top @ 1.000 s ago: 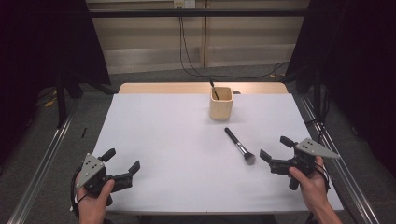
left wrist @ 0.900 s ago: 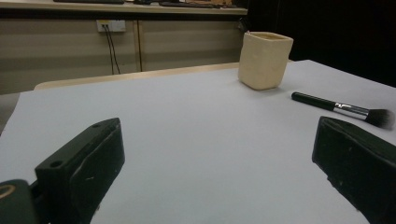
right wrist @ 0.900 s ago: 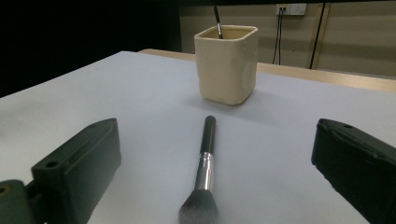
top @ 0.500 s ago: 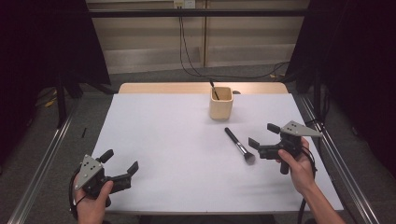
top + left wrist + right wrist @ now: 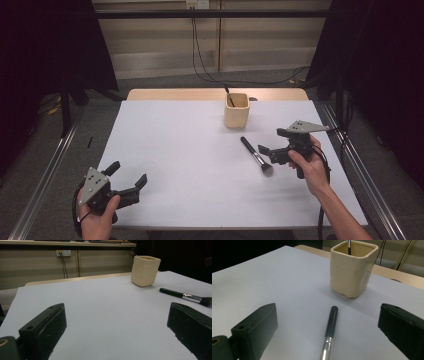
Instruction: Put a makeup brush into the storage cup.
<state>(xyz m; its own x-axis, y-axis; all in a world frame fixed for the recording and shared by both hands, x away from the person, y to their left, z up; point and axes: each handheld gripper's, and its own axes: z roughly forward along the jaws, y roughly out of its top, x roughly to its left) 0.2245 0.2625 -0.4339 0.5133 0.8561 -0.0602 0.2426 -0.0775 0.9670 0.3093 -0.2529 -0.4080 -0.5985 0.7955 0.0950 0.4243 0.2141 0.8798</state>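
A black-handled makeup brush point(image 5: 256, 154) lies flat on the white table point(image 5: 180, 150), bristles toward the near side. Behind it stands a cream square cup point(image 5: 236, 110) with a thin dark stick point(image 5: 228, 95) in it. My right gripper point(image 5: 270, 141) hovers open just right of the brush, its jaws to either side of the brush's bristle end. In the right gripper view the brush handle point(image 5: 330, 327) runs up between the jaws toward the cup point(image 5: 352, 270). My left gripper point(image 5: 129, 172) is open and holds nothing at the near left corner.
From the left gripper view the cup point(image 5: 145, 270) and the brush point(image 5: 186, 296) lie far off to the right. A wooden strip point(image 5: 200, 94) borders the table's far edge. Metal rails point(image 5: 50, 165) run along both sides.
The right gripper has moved forward and left, from the near right edge up to the brush. The left gripper has stayed put. The brush and cup have not moved.
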